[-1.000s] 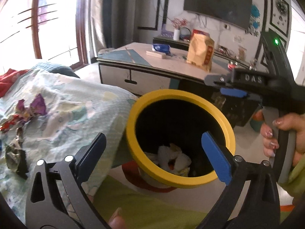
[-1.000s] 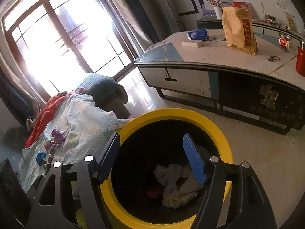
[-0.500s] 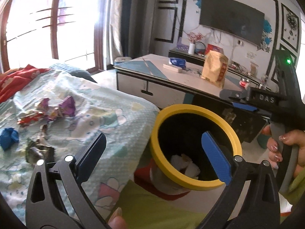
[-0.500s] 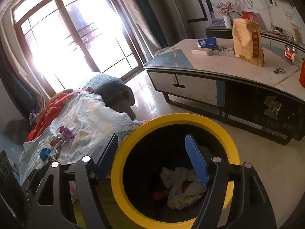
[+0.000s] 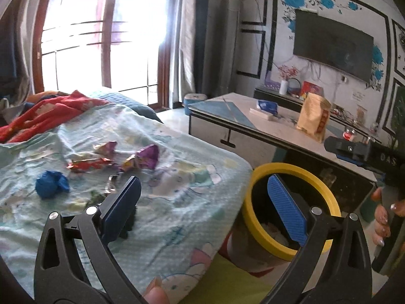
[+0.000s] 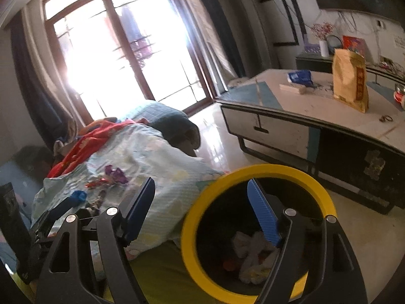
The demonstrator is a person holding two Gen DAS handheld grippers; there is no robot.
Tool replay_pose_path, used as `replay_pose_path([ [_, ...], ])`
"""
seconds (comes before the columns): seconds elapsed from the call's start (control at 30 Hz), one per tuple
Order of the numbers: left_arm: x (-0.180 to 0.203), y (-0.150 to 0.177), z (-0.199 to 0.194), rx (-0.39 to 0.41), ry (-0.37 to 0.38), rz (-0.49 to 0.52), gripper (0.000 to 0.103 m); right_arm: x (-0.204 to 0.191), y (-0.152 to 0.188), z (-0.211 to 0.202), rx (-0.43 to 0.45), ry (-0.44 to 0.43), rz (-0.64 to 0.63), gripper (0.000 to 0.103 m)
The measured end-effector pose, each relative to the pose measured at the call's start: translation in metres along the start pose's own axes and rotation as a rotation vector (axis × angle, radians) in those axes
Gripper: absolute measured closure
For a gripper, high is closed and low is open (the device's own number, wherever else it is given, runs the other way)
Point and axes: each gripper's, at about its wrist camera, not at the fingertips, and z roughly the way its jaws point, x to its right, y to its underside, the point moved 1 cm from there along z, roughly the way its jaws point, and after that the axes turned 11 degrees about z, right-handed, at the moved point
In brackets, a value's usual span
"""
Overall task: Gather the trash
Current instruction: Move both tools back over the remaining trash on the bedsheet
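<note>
The left gripper (image 5: 202,197) has swung away from the round yellow-rimmed black bin (image 5: 288,169) and now faces the pale blue patterned bedsheet (image 5: 177,202) beside it; a second ago the bin filled its view. Its tongs stand wide apart with nothing between them. That turn suggests a drop-off is over and the next pickup is beginning.

The trash still to collect lies on the sheet, on the window side of the bin: a crumpled blue wad (image 5: 50,183) farthest from the bin, a red foil wrapper (image 5: 88,164) nearer it, and a purple foil wrapper (image 5: 148,157) nearest of the three. A dark scrap (image 5: 97,197) sits just beside the left gripper's near finger; I cannot tell what it is.

The right gripper (image 6: 202,207) has drifted less and still hangs over the bin's rim (image 6: 265,171), tongs also apart and empty. White crumpled paper (image 6: 253,253) lies at the bottom of the bin, so some trash is already in.

Across the floor from the bin, the low cabinet (image 6: 291,136) with its yellow paper bag (image 6: 350,86) looks to be out of play.
</note>
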Motion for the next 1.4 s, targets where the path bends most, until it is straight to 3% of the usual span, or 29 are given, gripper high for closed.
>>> replay_pose_path([
  [0.7,-0.07,0.0,-0.026,0.045,-0.153,-0.123,0.011,-0.08,0.024,0.011,-0.04,-0.09,-0.17,0.024],
  [1.4,-0.142,0.006,-0.048,0.068,-0.299,-0.256,0.011,-0.164,0.058,0.04,-0.137,-0.202,-0.322,0.024],
])
